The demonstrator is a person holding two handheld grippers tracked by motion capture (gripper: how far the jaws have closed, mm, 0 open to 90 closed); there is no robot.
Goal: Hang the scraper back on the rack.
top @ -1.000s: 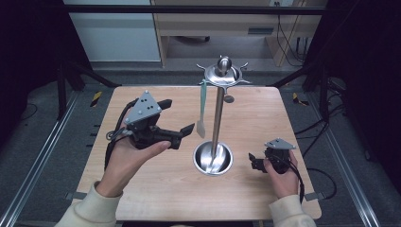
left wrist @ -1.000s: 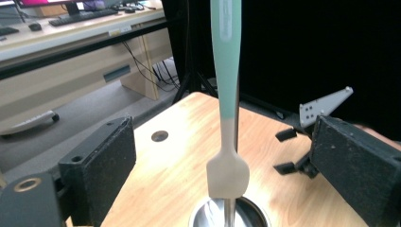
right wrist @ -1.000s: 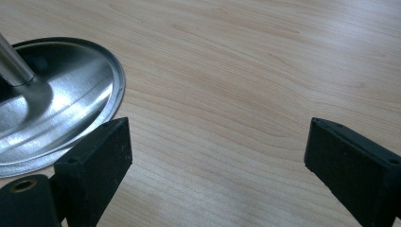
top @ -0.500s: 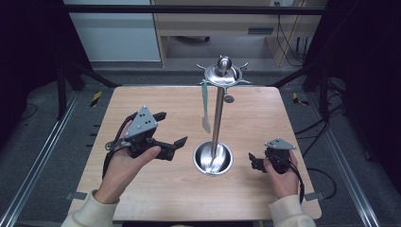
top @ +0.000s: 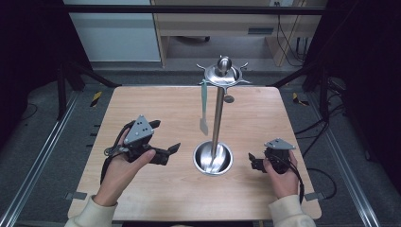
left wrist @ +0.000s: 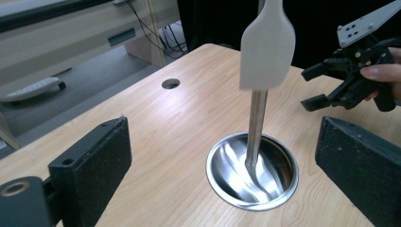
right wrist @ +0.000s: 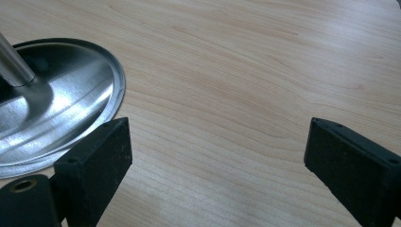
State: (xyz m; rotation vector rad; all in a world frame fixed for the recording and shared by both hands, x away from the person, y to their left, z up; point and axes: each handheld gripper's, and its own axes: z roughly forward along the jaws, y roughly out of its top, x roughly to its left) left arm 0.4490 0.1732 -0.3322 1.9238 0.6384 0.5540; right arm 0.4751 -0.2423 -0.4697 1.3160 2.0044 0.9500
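Note:
A steel stand rises from a round base dish [top: 213, 160] on the wooden table, with a pole [top: 217, 118] and a ring of hooks [top: 223, 73] on top. A pale spatula [top: 204, 106] hangs from a hook on the left side, its blade [left wrist: 267, 45] clear of the table. My left gripper [top: 168, 154] is open, left of the dish, with nothing between its jaws; they frame the dish [left wrist: 253, 172]. My right gripper [top: 253, 161] is open and empty, low over the table, just right of the dish [right wrist: 56, 118].
A small round hole [top: 228, 99] pierces the table behind the stand. Bare wood surrounds the dish on all sides. Dark frame rails and cables run along the floor beside the table. In the left gripper view the right gripper [left wrist: 350, 80] shows beyond the pole.
My left gripper has drawn back from the hanging spatula toward the near edge and dropped lower, still open. The right gripper has stayed put.

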